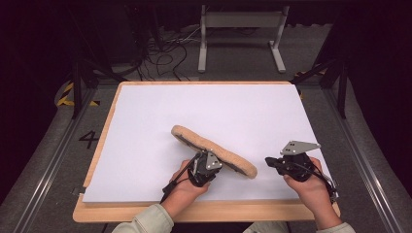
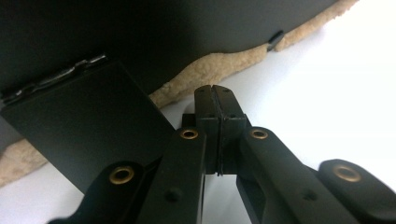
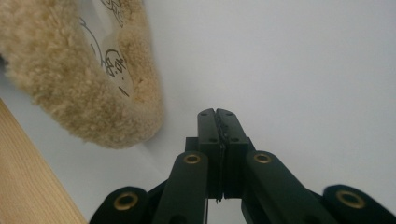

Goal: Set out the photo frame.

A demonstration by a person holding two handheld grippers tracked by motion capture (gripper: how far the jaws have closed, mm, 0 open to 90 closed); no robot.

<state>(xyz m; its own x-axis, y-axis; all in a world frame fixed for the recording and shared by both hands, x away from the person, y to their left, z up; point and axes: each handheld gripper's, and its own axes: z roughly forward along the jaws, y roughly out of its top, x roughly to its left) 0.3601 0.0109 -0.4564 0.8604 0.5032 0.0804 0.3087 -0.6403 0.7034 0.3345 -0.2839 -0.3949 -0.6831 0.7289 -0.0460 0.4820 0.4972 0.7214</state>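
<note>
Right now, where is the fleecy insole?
In the high view the insole lies slantwise on the white sheet, near its front edge. It is just beyond the left tongs, with its near end pointing toward the right tongs.

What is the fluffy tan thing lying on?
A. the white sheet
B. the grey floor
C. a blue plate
A: the fluffy tan thing lies on the white sheet that covers the table, just ahead of the left gripper.
</note>
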